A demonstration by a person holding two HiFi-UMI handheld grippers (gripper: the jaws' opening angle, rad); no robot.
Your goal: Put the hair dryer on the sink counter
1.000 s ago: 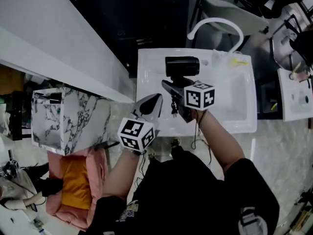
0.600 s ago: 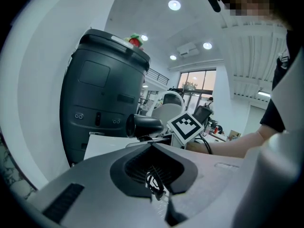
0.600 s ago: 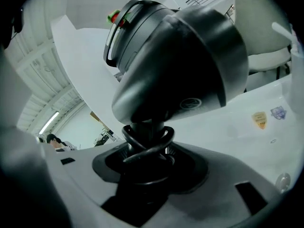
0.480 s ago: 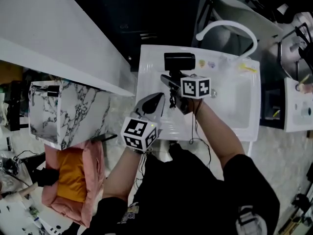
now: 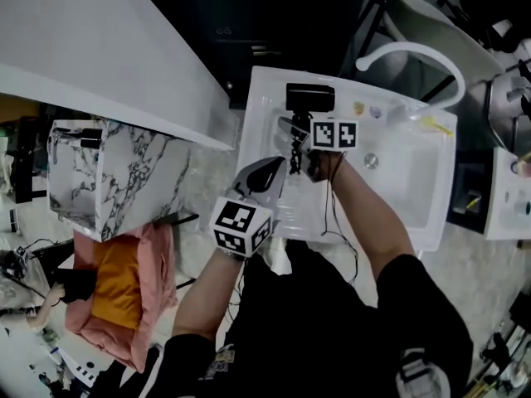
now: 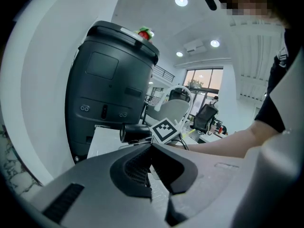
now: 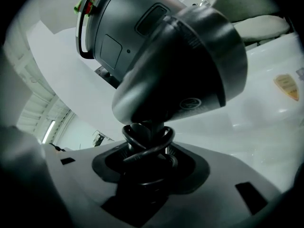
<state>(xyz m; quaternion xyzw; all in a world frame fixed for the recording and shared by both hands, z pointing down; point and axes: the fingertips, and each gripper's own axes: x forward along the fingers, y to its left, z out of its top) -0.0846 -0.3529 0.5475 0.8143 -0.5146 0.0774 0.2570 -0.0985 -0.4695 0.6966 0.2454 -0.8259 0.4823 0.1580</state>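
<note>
The right gripper has its jaws closed on the handle of the black hair dryer. In the right gripper view the two pads press on the handle from both sides, with the jaws partly apart, and the black cord is wound in a loop around the handle just above the pads. The head view does not show this grip well. It shows instead where the dryer is: over the back left part of the white sink surface, with the barrel lying across and the basin to its right. I cannot tell if the dryer touches the surface.

The left gripper is nearer to the person, over the front left edge of the same surface. In the left gripper view its jaws are closed together and nothing is between them. That view also shows the dryer from the side, next to the marker cube of the right gripper.

Both gripper views show a big dark cylinder machine behind the surface, with something red and green on top. Only the head view shows the white curved faucet and a marble-pattern box at the left.

The dryer carries a round mark, but it is too blurred to read. A yellow sticker lies on the surface, also not readable.
</note>
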